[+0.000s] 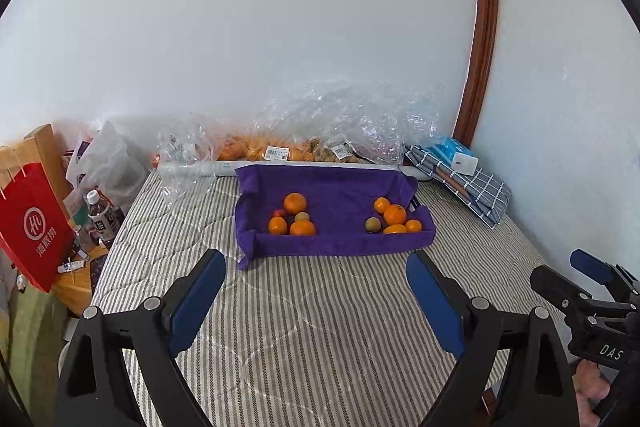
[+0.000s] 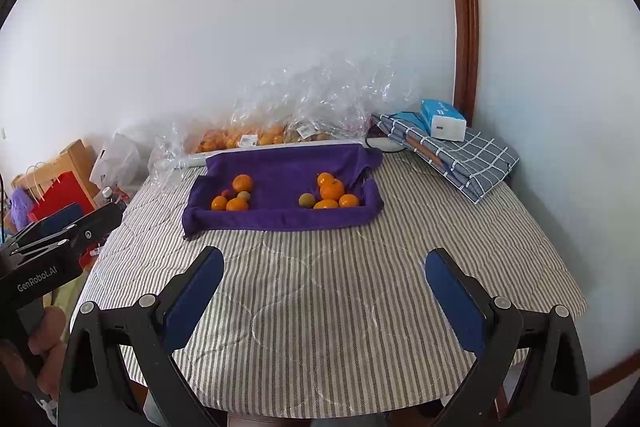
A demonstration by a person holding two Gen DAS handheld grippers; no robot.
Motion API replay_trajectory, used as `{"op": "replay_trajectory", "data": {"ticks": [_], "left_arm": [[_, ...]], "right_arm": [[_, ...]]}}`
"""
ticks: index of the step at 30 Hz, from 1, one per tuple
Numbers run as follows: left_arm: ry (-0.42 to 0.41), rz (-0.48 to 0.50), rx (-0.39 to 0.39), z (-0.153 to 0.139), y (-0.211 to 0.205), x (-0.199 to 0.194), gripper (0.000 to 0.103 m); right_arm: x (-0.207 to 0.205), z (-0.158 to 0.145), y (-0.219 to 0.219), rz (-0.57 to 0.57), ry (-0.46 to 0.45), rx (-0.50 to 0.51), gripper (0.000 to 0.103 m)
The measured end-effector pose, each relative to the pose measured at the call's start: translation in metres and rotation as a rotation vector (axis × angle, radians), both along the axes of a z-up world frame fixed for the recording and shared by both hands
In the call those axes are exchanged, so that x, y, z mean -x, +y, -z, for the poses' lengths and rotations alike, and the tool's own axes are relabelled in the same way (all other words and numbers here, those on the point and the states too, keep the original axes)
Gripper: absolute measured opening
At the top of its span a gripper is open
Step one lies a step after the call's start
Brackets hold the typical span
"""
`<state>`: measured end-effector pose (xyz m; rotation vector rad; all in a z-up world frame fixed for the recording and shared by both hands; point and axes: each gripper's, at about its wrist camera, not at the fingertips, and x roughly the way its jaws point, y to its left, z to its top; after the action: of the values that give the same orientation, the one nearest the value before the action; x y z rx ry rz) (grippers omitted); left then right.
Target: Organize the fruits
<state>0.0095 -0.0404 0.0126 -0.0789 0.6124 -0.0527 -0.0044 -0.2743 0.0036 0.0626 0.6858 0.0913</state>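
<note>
Currently both grippers hover back from the fruit, holding nothing. Left gripper: jaws spread wide, over the striped cover. Purple towel tray sits ahead, near the wall. Left cluster: oranges plus one small red and one dull greenish fruit. Right cluster: oranges plus one greenish fruit at its left edge. Right gripper: jaws equally wide. Two mixed piles fit either a half-done sort or a finished split (can't tell which). Any pick: descend vertically, straddle one fruit, close gently; round fruit rolls on soft towel.
</note>
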Motion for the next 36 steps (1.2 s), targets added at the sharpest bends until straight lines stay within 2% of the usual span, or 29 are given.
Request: {"op": "replay_trajectory", "data": {"ticks": [36], "left_arm": [[-0.005,0.005,0.001,-0.0026,0.0012,0.0006,0.093]], "right_arm": [[0.0015,0.0006,-0.0029,0.024,0.006,-0.016,0.100]]}}
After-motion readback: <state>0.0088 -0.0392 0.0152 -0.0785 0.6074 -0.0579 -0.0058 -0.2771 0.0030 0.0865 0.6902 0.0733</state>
